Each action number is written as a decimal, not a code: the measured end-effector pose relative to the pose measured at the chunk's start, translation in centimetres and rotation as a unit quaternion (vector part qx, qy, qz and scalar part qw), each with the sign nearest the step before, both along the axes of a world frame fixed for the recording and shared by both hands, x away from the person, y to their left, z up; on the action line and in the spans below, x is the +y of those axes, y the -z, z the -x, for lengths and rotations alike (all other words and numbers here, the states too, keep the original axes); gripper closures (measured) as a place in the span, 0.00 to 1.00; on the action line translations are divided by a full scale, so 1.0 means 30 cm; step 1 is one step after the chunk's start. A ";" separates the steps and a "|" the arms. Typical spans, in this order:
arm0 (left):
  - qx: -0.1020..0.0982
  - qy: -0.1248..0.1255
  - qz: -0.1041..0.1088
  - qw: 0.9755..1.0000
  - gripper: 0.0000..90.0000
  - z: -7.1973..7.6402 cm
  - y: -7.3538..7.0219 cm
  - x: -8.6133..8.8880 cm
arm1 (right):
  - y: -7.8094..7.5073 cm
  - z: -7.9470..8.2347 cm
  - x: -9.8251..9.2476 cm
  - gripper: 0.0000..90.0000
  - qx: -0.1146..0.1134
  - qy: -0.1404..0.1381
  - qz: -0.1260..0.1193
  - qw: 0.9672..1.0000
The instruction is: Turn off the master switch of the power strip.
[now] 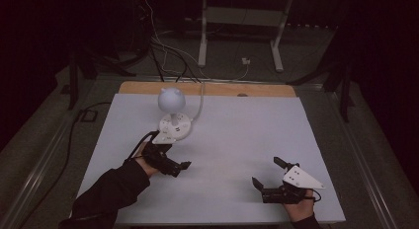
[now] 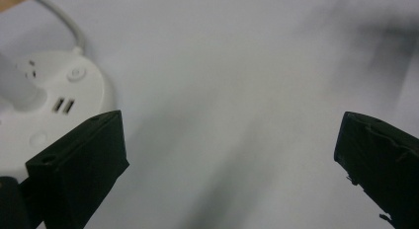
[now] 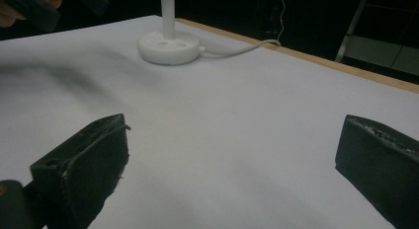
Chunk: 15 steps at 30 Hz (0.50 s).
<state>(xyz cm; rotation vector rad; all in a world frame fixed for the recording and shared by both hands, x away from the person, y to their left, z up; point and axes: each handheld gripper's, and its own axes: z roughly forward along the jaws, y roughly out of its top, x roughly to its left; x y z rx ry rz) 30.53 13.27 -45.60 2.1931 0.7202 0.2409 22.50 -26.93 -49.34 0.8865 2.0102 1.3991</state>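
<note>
A white tabletop (image 1: 237, 140) lay under dim light, with a strip of bare wood along its far edge. Toward the far left of it stood a small white desk lamp (image 1: 173, 110): a round base with a thin upright stem and a ball-shaped head on top. The base (image 2: 54, 108) carried a round button, two small slots side by side and a few tiny holes. A pale cable (image 1: 199, 104) ran from the base toward the far edge of the tabletop.

The left tool (image 1: 174, 157) was held by a hand in a dark sleeve, just on the near side of the lamp base. Its two black jaws stood wide apart with nothing between them; in the left gripper view one jaw overlapped the edge of the base, but whether it touched the base could not be told.

The right tool (image 1: 267, 172) was near the front right of the tabletop, well apart from the lamp. Its jaws were also spread wide and held nothing, with only bare tabletop beneath them. A grey three-cornered plate (image 1: 301, 178) sat on top of it.
</note>
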 end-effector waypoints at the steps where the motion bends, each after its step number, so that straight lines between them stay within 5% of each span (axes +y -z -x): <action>1: 0.002 -0.002 0.002 1.000 0.00 0.007 0.004 0.010 | 0.000 0.000 0.000 0.00 0.000 0.000 -0.001 1.000; 15: 0.017 -0.008 -0.001 1.000 0.00 0.108 0.072 0.113 | 0.002 -0.001 0.002 0.00 0.001 0.001 0.003 1.000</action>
